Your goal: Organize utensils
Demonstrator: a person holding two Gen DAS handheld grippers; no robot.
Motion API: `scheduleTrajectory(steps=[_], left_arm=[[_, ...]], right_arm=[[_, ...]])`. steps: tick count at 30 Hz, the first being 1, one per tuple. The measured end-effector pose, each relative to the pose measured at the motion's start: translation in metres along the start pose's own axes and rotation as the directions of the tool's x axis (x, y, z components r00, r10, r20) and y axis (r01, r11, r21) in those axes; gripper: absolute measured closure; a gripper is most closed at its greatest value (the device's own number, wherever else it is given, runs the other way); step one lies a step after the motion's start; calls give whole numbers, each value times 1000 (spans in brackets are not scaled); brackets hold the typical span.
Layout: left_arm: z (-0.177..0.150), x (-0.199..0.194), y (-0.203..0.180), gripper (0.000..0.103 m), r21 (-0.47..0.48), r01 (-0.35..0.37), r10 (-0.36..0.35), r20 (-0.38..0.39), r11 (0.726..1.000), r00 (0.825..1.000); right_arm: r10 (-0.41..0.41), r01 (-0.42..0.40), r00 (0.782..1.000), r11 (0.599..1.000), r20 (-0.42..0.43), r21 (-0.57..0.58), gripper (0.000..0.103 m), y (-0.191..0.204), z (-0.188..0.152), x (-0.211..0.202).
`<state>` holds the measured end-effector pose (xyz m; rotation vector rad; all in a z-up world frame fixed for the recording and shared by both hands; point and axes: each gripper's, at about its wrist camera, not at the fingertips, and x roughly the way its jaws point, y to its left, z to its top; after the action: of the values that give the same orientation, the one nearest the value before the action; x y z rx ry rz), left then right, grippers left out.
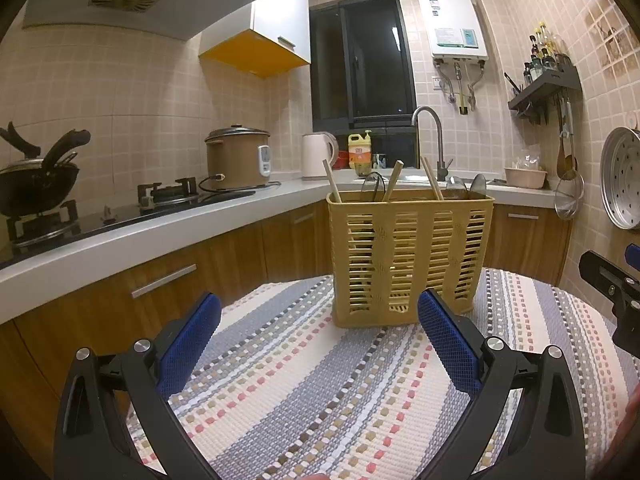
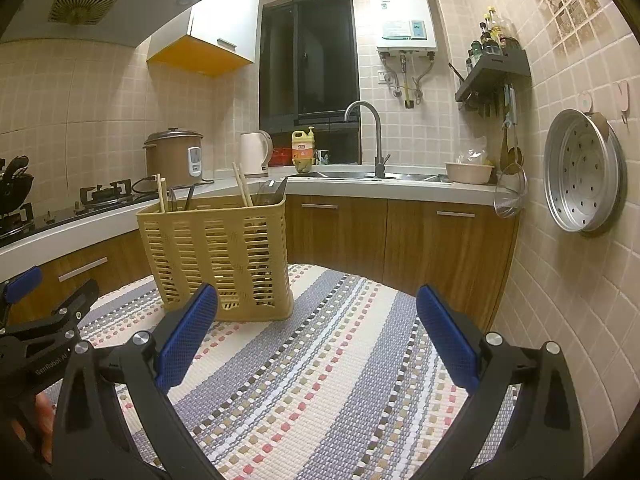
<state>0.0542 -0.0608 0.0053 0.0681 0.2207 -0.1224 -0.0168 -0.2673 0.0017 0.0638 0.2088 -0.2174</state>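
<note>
A yellow slotted utensil basket (image 1: pixel 410 256) stood upright on the striped tabletop (image 1: pixel 304 392), holding chopsticks (image 1: pixel 332 181) and spoons. It sat straight ahead of the left gripper (image 1: pixel 319 344), nearer than the right gripper (image 2: pixel 318 338). Both grippers' fingers were spread, empty.

I read both views as lit by warm, fairly dim indoor light from above; the window (image 1: pixel 362 56) at the far wall is black. Fisheye distortion bends the countertop (image 1: pixel 132 236) and wall tiles strongly toward the edges, with dark vignetting in every corner. The centre is sharp. Mild glare sits on the steamer tray (image 2: pixel 582 170) at right. Shadows are soft.
</note>
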Motion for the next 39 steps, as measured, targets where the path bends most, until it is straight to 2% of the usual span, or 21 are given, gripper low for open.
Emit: scheduleTrajectory(steps=[39], left_arm=[[-2,5,-2,8,6,1,-1,-21,1000,1000]], right_arm=[[5,-5,1000,1000,3,-17,8,0,0,-1]])
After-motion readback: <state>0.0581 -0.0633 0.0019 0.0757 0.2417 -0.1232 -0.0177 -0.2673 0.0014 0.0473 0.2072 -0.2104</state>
